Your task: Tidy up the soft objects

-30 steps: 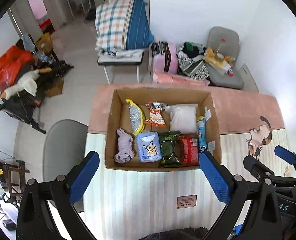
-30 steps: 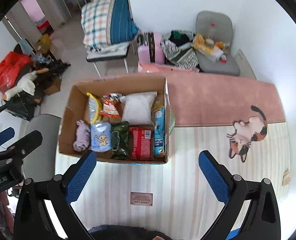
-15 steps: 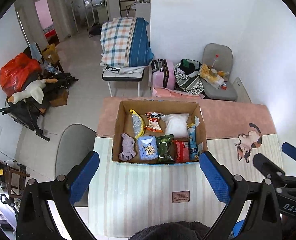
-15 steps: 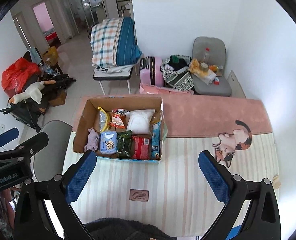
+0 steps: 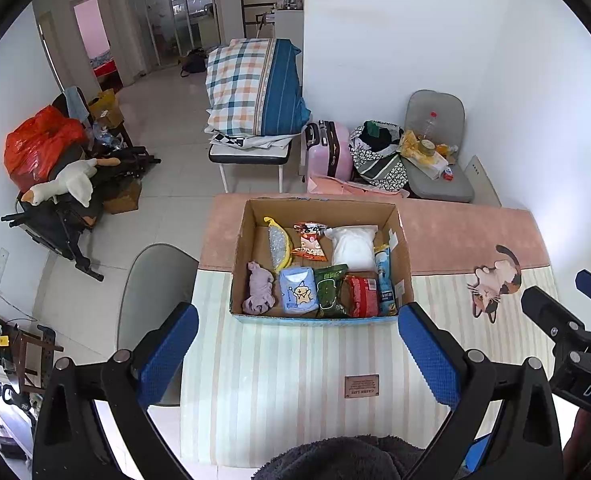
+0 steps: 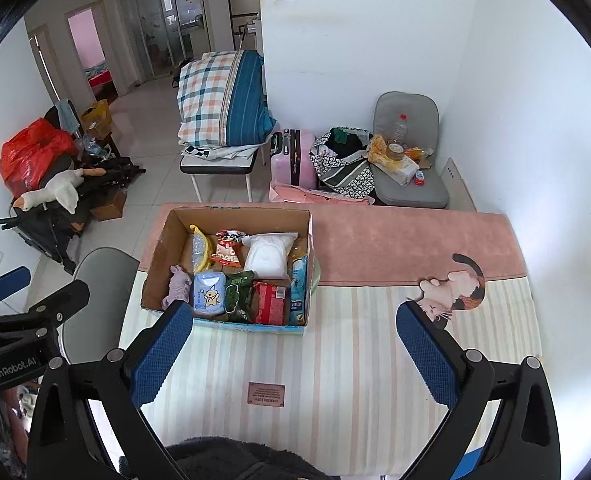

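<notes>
You have pulled both grippers back and up since the earlier frame: the cardboard box [image 5: 319, 256] now looks smaller and farther away, and more of the room shows behind it. The box stands on the worktop [image 5: 295, 380], across the line where the pink cloth meets the striped cloth. Inside it the soft things lie packed: a lilac cloth [image 5: 258, 289] at the near left, a blue tissue pack [image 5: 297, 290] beside it, then a green pouch [image 5: 329, 290] and a red pack [image 5: 361, 290], with a white bag [image 5: 353, 242] behind them. The left gripper [image 5: 295, 340] has its fingers wide apart and holds nothing; the right gripper [image 6: 295, 342] is the same, spread and empty. To my judgement, the packing step is finished or you pause between items. If something remains, the next move asks you to lower one gripper straight over the chosen item, fingers kept apart, and avoid the box wall.
</notes>
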